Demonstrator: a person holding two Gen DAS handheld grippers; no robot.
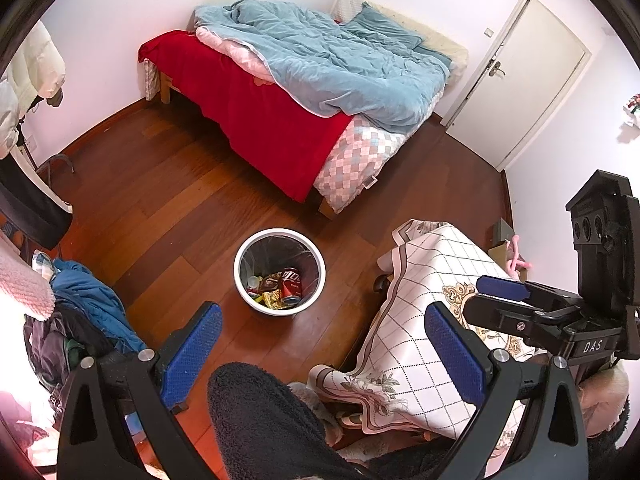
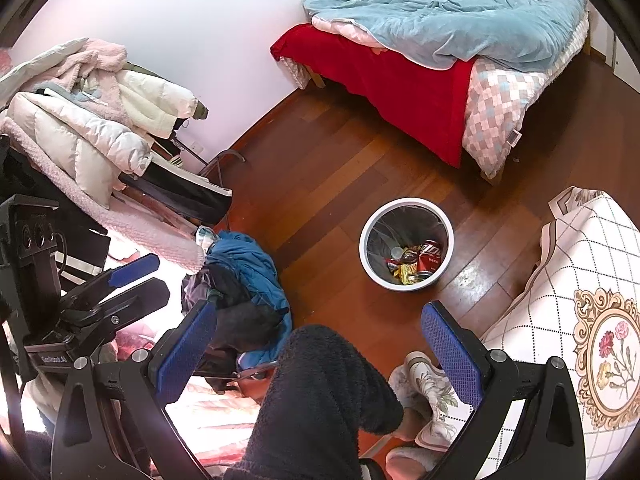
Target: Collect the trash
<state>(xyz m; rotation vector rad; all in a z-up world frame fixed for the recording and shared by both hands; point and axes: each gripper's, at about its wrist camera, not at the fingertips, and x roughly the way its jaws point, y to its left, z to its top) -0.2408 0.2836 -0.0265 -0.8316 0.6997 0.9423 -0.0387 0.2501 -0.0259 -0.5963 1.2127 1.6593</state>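
Two tools, both held high over the floor and looking down. Left tool [image 1: 320, 354]: blue pads spread wide, nothing between them, nothing touched. Right tool [image 2: 318, 350]: same state, pads wide apart and empty. Each one shows at the edge of the other's view, so the two are held side by side.

Nearest below: a knee [image 2: 320, 392] in dark fleece sits between the pads in both views; slippers [image 2: 424, 396] beside it. Judgement: the person is seated or crouched, tools raised clear of everything.

To the right, a desk [image 1: 436, 280] under a checked cloth; its visible top carries no litter. To the left, a heap of clothes [image 2: 244, 276].

Further out, the bin [image 1: 280, 272] stands upright on the wood floor [image 1: 160, 200], well apart from both tools. It has a liner and already holds a red can [image 1: 291, 285] and wrappers [image 1: 272, 298], low in the bottom. No loose trash shows on the open floor.

Farthest: bed [image 1: 320, 80] against the wall, door [image 1: 520, 80] shut.

Judgement: with both tools empty and trash in the bin, collection is either finished or needs a search for more.
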